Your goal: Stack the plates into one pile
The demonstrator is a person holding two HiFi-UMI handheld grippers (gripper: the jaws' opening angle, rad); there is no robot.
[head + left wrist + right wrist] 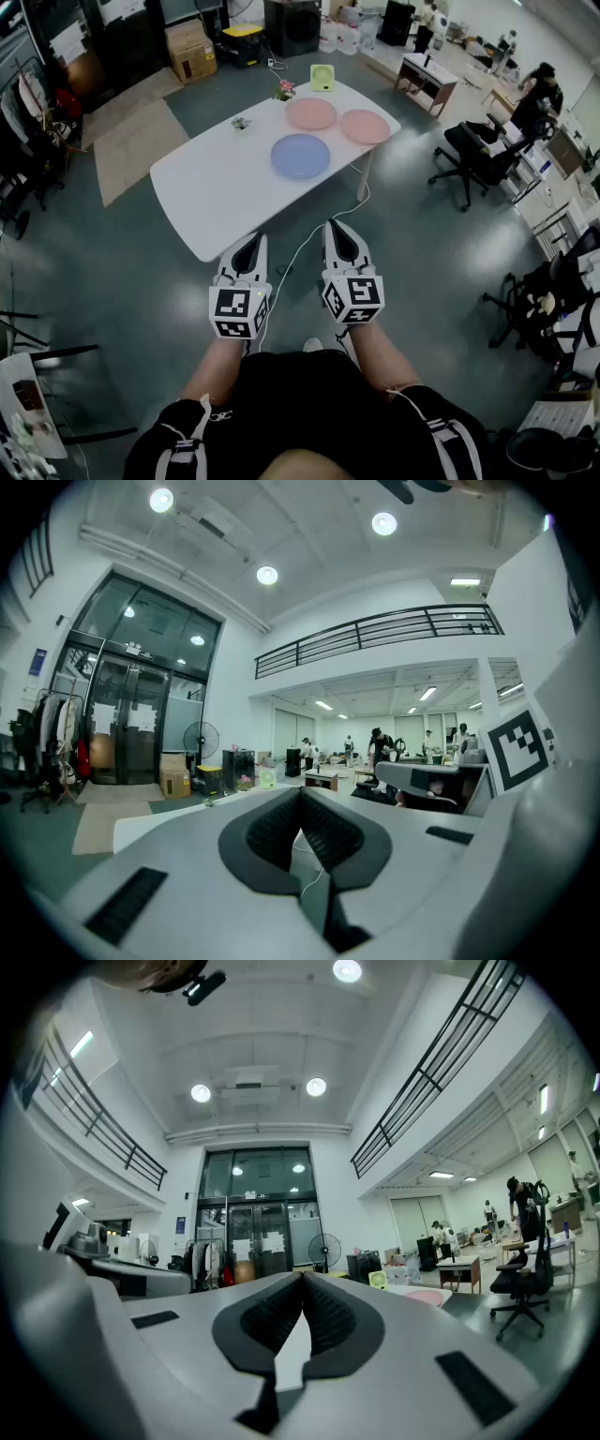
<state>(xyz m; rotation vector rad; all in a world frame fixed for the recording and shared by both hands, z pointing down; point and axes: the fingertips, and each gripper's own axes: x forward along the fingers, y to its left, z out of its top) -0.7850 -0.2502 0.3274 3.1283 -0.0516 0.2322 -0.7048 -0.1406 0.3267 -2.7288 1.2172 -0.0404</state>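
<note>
Three plates lie apart on a white table ahead of me: a blue plate near the middle, a pink plate behind it and another pink plate at the right end. My left gripper and right gripper hang side by side short of the table's near edge, over the floor. Both are shut with nothing between their jaws. In the left gripper view the tips meet; likewise in the right gripper view, where a pink plate shows low at the right.
A small green fan and a little flower pot stand at the table's far edge, and a small object lies nearby. A white cable runs over the floor from the table. Office chairs stand to the right, boxes behind.
</note>
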